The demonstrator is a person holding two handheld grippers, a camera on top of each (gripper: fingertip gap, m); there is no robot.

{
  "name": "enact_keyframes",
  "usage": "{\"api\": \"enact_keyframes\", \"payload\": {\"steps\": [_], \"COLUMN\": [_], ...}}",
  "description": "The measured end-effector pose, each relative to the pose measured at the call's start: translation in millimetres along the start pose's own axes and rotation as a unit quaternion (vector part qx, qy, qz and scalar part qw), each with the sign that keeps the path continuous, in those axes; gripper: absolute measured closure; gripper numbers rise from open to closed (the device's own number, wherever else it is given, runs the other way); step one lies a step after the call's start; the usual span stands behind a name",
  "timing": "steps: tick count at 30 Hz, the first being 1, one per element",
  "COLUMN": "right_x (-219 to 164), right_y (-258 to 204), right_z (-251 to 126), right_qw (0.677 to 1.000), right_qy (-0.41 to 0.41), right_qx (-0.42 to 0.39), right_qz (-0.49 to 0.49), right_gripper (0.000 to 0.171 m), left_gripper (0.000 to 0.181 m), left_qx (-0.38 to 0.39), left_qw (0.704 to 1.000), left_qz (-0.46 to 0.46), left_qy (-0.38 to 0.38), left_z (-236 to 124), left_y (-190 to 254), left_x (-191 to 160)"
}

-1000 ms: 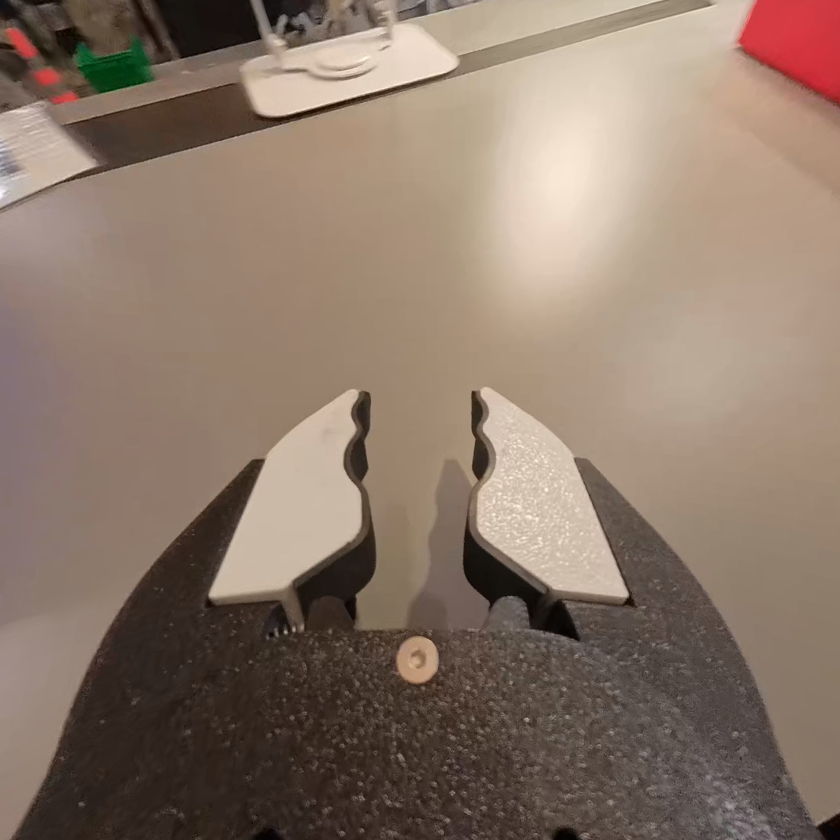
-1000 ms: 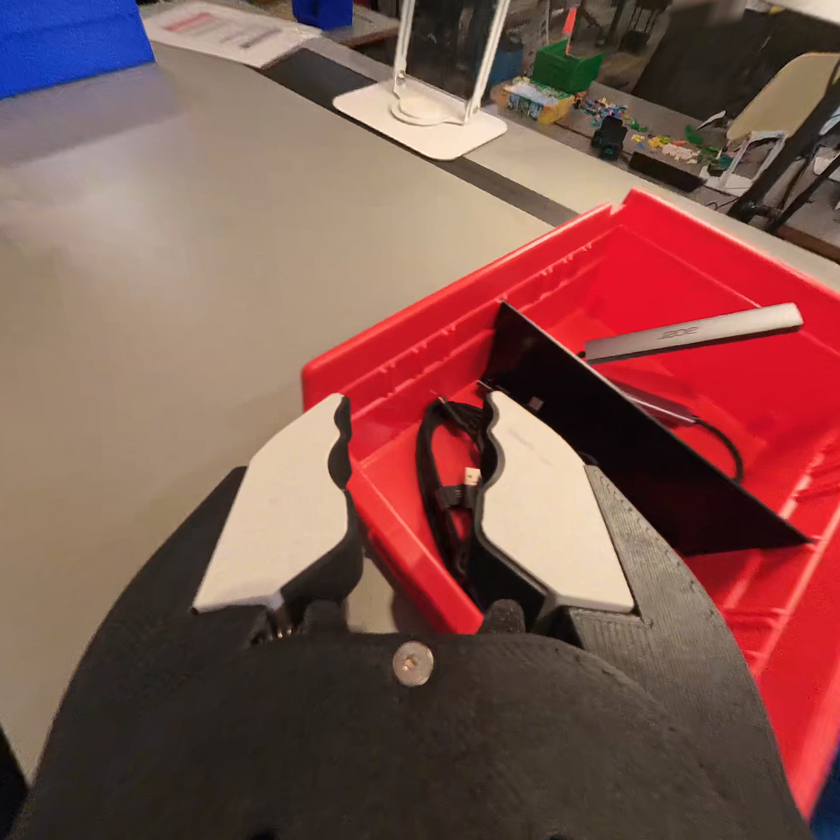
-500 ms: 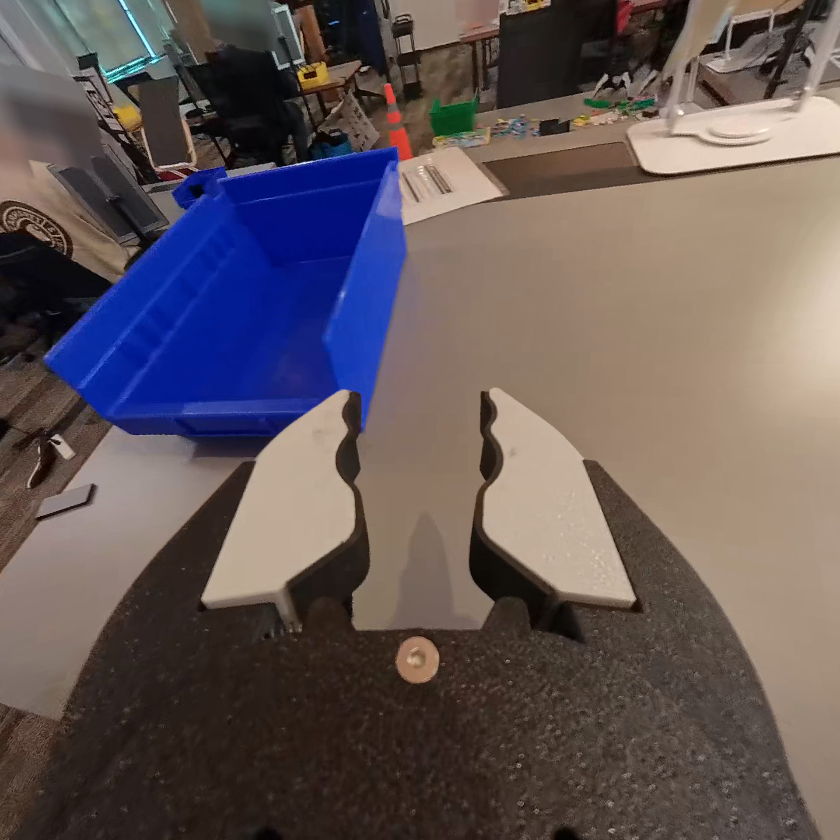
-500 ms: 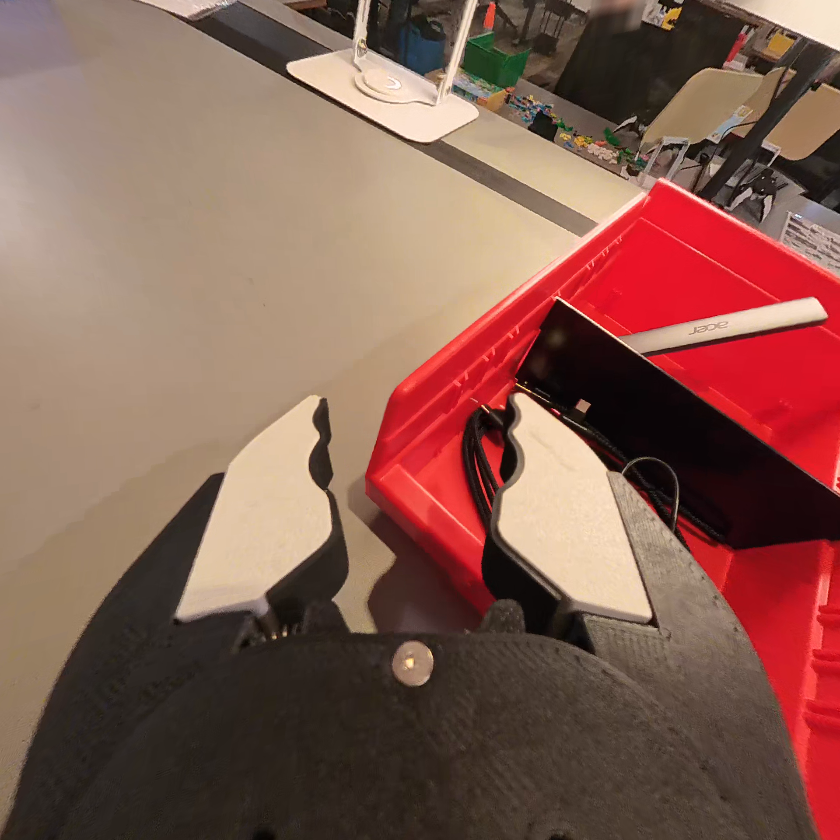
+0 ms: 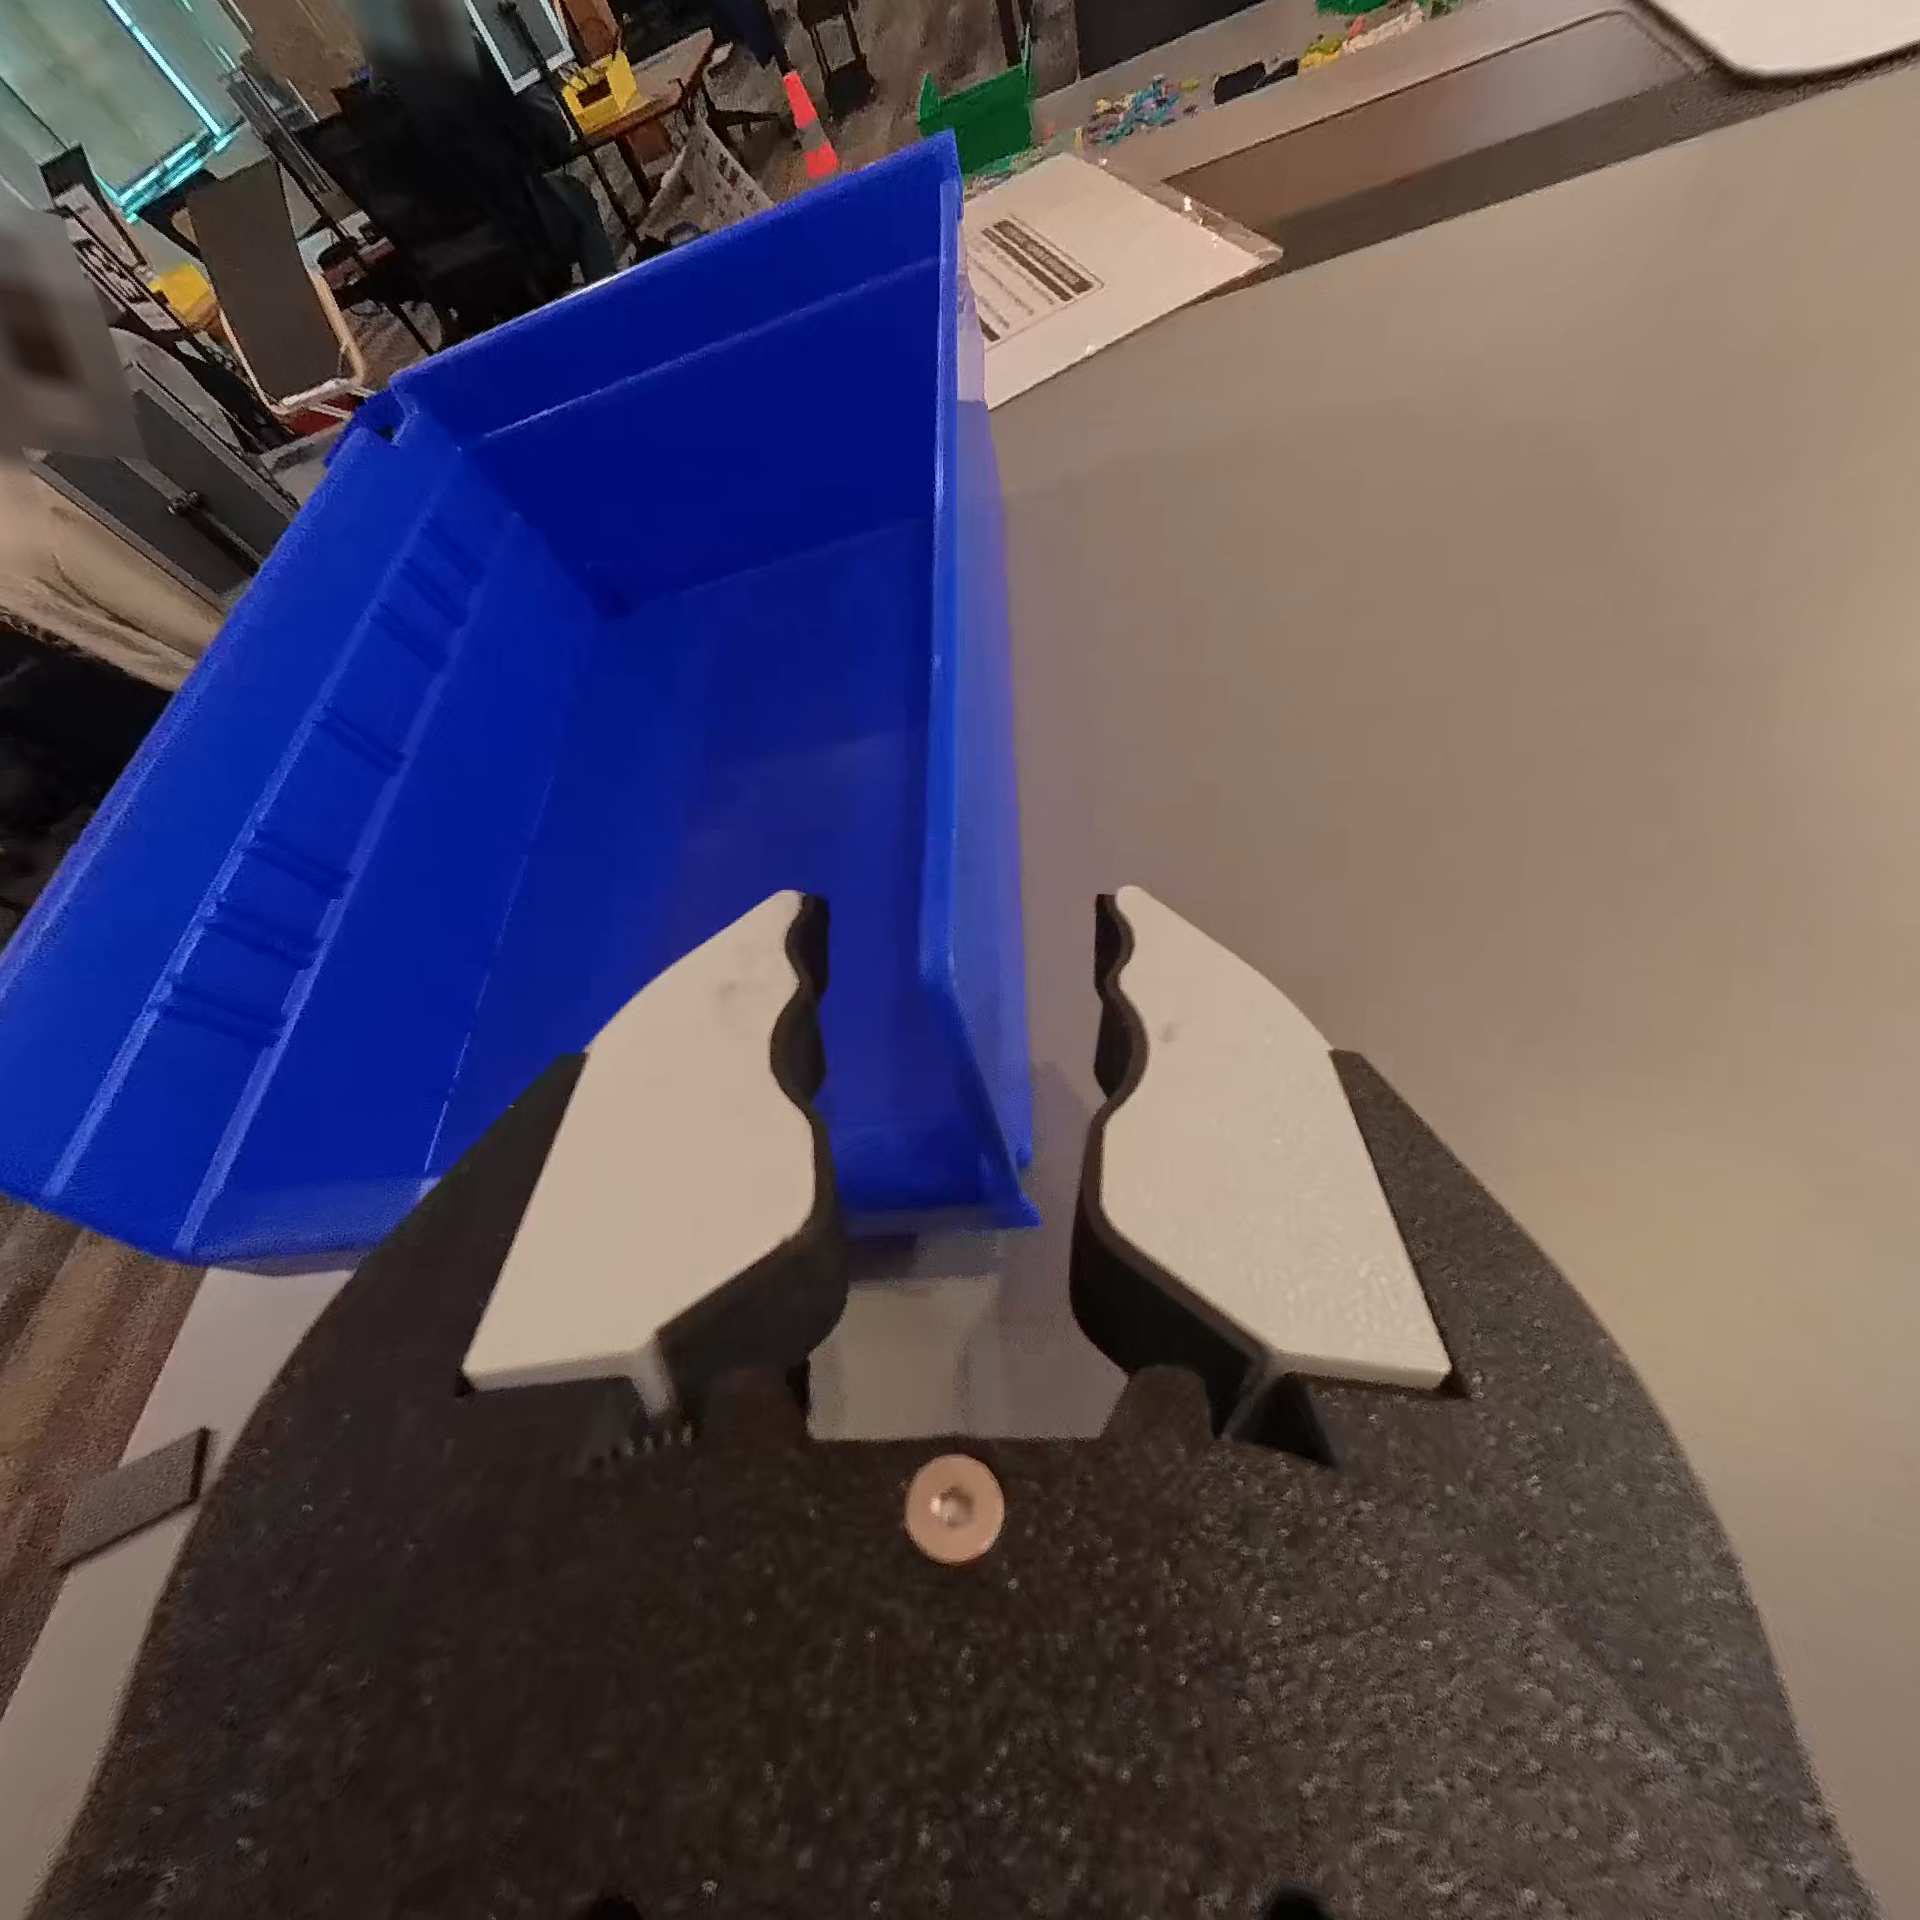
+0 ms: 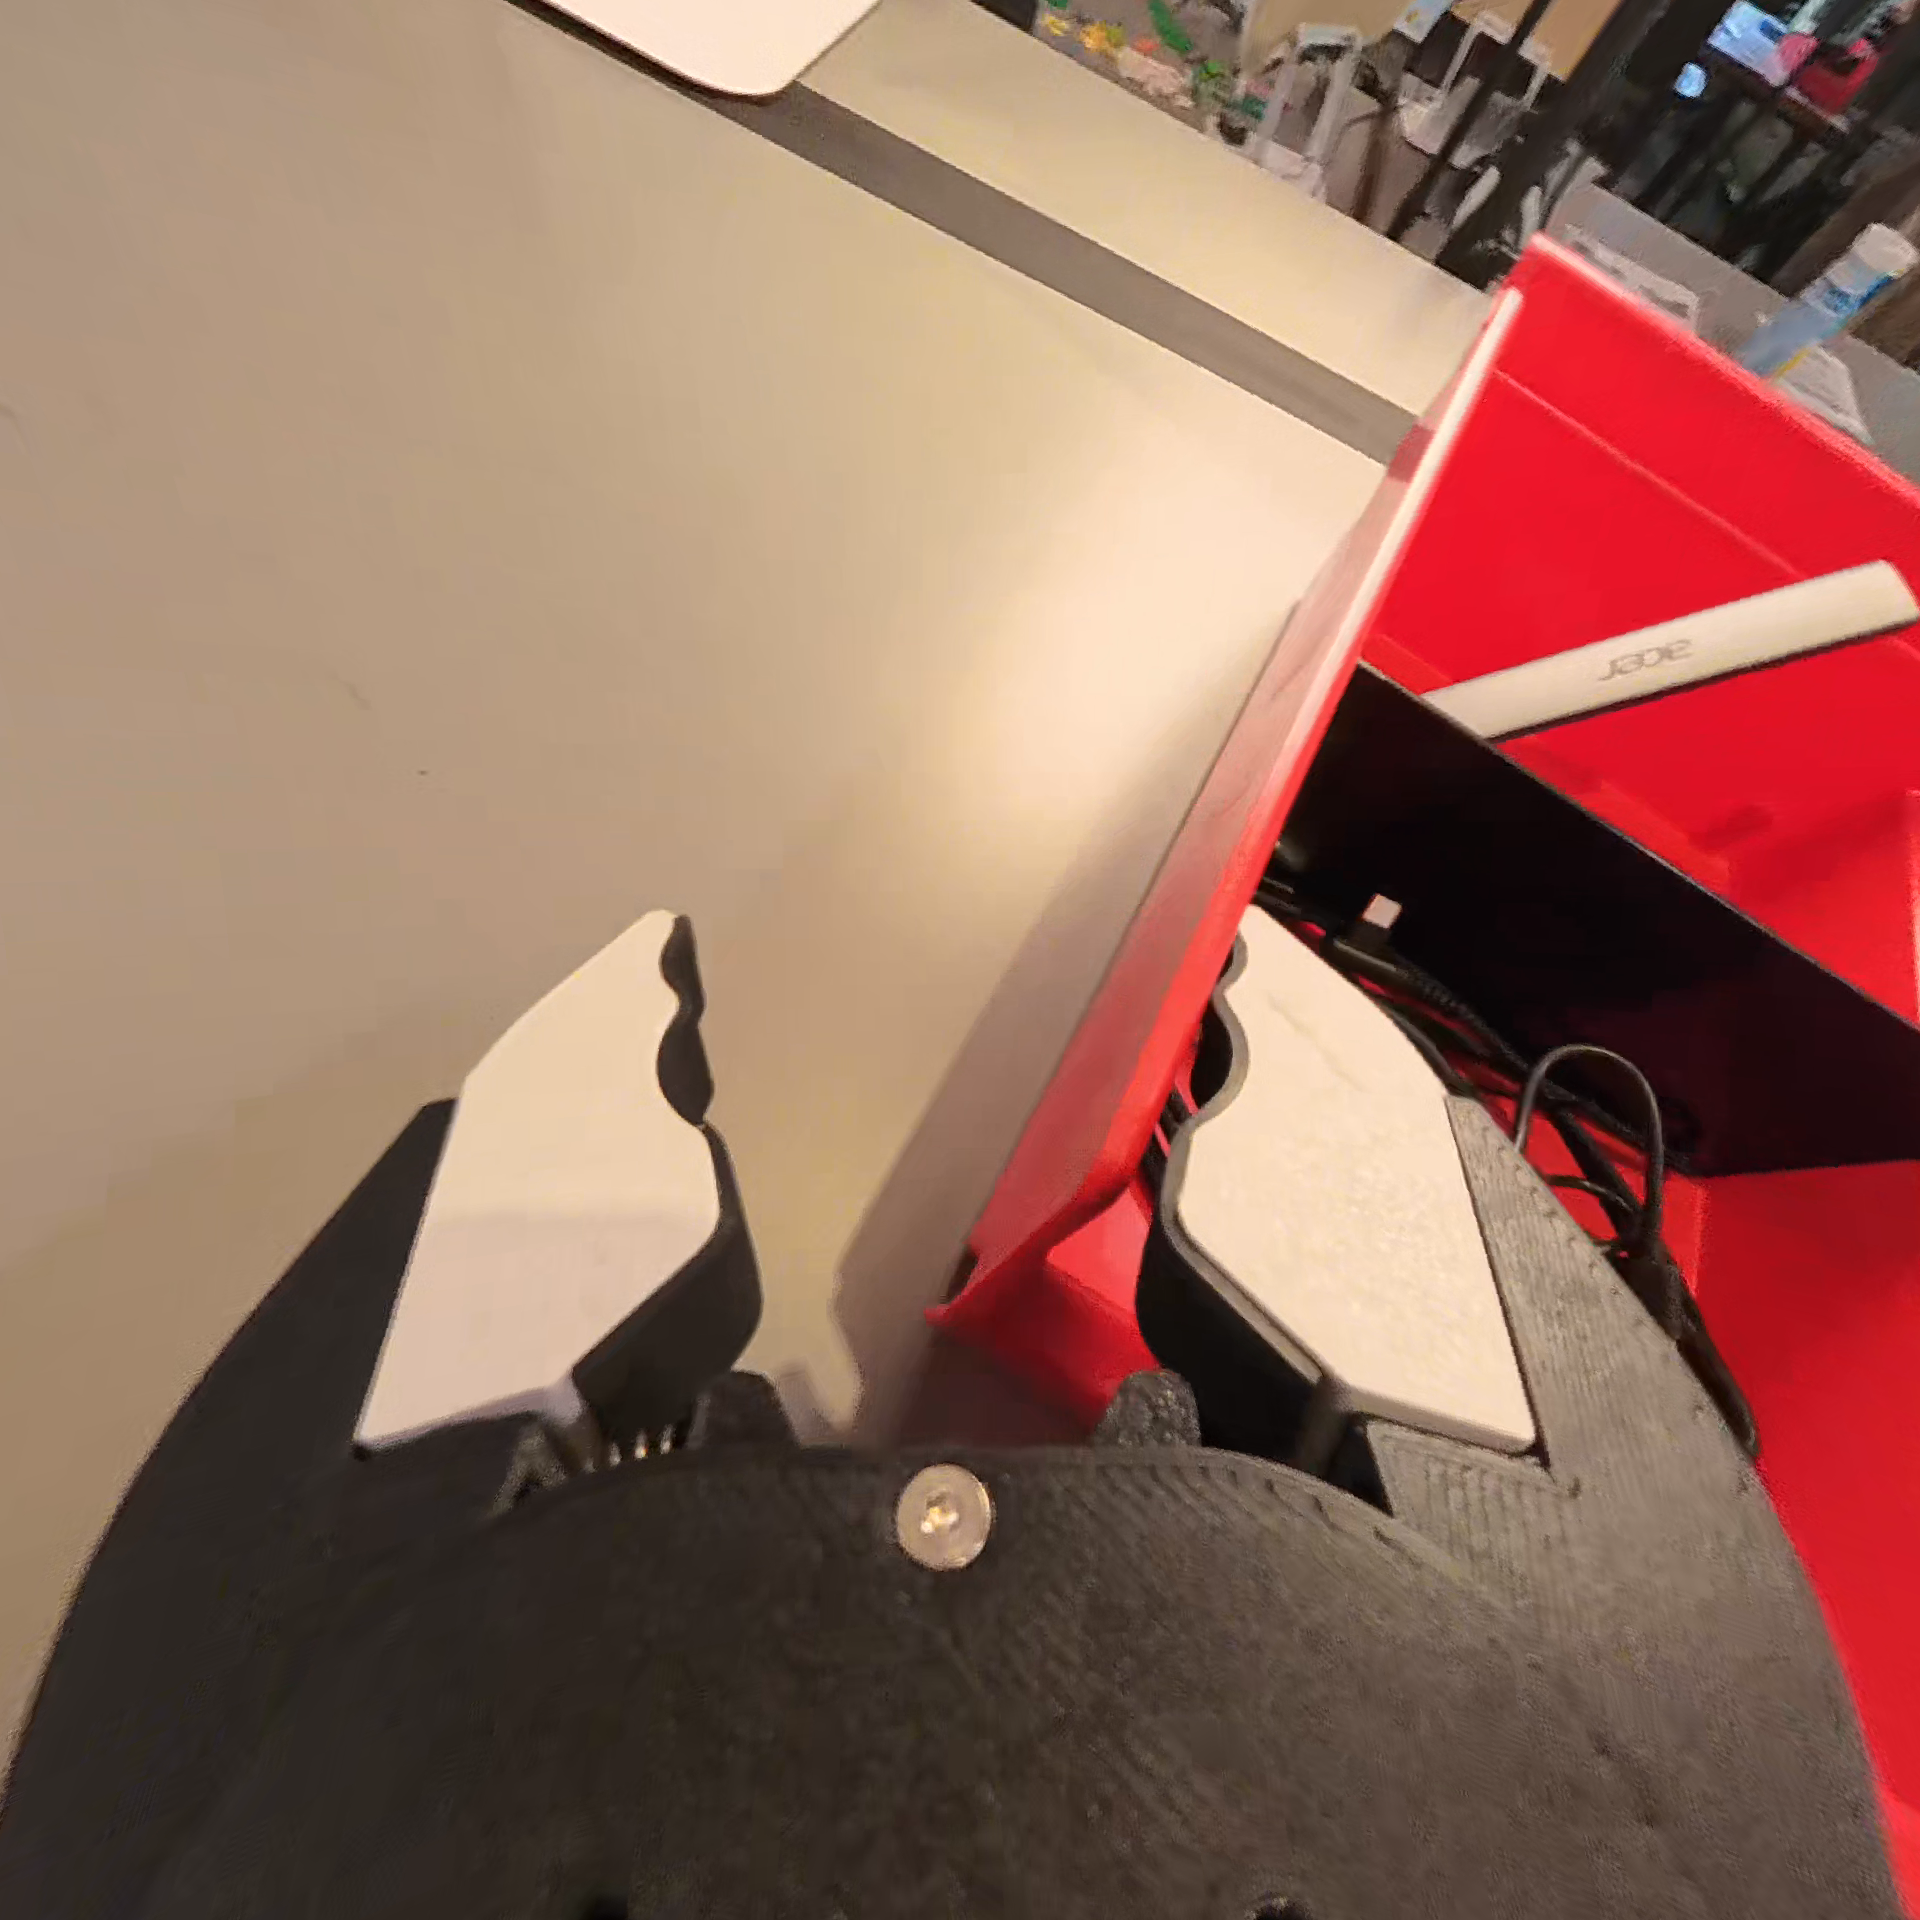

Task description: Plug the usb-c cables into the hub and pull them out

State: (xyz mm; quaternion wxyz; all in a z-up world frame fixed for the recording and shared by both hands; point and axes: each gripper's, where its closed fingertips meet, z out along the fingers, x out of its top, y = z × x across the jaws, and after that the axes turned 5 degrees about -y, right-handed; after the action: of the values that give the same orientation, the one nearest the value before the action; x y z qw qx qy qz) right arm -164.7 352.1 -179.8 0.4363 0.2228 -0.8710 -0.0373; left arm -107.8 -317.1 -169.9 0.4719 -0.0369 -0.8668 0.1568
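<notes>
Between my left tongs (image 5: 961, 904) I see the right wall of a blue bin (image 5: 665, 468), which stretches away ahead and to their left on the grey table (image 5: 1455, 727). Beyond it lies a printed sheet (image 5: 1101, 260), with a green crate (image 5: 977, 104) and an orange cone (image 5: 810, 120) farther back. Between my right tongs (image 6: 956, 925) I see the near corner of a red bin (image 6: 1662, 468). A black divider (image 6: 1610, 914) crosses it ahead and to the right. A white flat base (image 6: 727, 31) lies far ahead.
</notes>
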Motion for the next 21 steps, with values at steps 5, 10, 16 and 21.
{"api": "enact_keyframes", "payload": {"steps": [5,10,16,21], "right_x": [0,1,3,8], "right_y": [18,44,35,22], "right_z": [10,2,0,1], "right_qw": [0.995,0.975,0.974,0.977], "right_qy": [0.019,0.065,0.062,0.067], "right_qx": [-0.084,-0.2,-0.208,-0.195], "right_qz": [0.058,0.073,0.066,0.055], "right_gripper": [0.109,0.161,0.163,0.163], "left_gripper": [0.156,0.176,0.176,0.177], "left_qx": [-0.004,-0.011,-0.034,-0.076], "left_qw": [0.999,0.996,0.995,0.988], "left_qz": [0.011,0.039,0.051,0.079], "left_qy": [0.042,0.075,0.084,0.107], "left_z": [13,14,8,-8], "left_y": [-4,1,9,33], "left_x": [7,15,15,14]}}
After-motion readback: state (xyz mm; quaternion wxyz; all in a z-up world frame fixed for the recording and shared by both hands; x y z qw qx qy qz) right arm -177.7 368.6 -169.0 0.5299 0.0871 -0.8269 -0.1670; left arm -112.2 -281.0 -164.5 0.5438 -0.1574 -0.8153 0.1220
